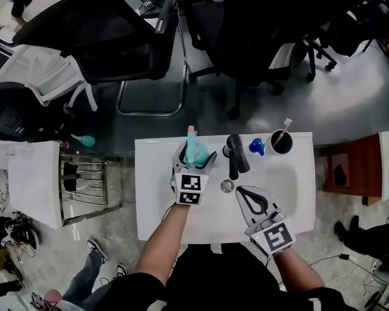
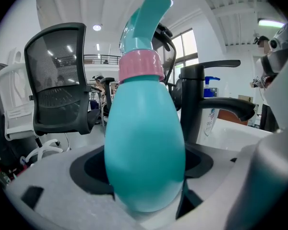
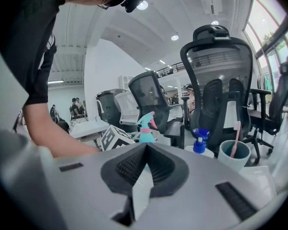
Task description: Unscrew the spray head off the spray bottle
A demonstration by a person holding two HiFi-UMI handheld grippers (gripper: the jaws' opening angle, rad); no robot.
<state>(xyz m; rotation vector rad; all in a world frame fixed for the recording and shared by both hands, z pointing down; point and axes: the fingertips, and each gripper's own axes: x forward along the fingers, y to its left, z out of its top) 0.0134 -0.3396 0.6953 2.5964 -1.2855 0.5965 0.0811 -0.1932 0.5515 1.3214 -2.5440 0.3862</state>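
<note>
A teal egg-shaped spray bottle [image 1: 193, 153] with a pink collar [image 2: 139, 63] and a teal spray head [image 2: 145, 23] stands upright at the back left of the white sink [image 1: 292, 199]. My left gripper [image 1: 194, 155] has a jaw on each side of the bottle's body [image 2: 144, 143], and both pads press against it. The right gripper [image 1: 240, 190] is shut and empty, low over the basin to the right of the drain [image 1: 227, 186]. From the right gripper view the bottle [image 3: 145, 134] appears small and far off beyond the closed jaws [image 3: 143, 174].
A black faucet [image 1: 236, 154] rises just right of the bottle. A blue pump bottle [image 1: 257, 146] and a dark cup with a toothbrush [image 1: 281, 142] stand at the back right rim. Black office chairs [image 1: 110, 37] are beyond the sink, and a metal rack [image 1: 84, 180] is at left.
</note>
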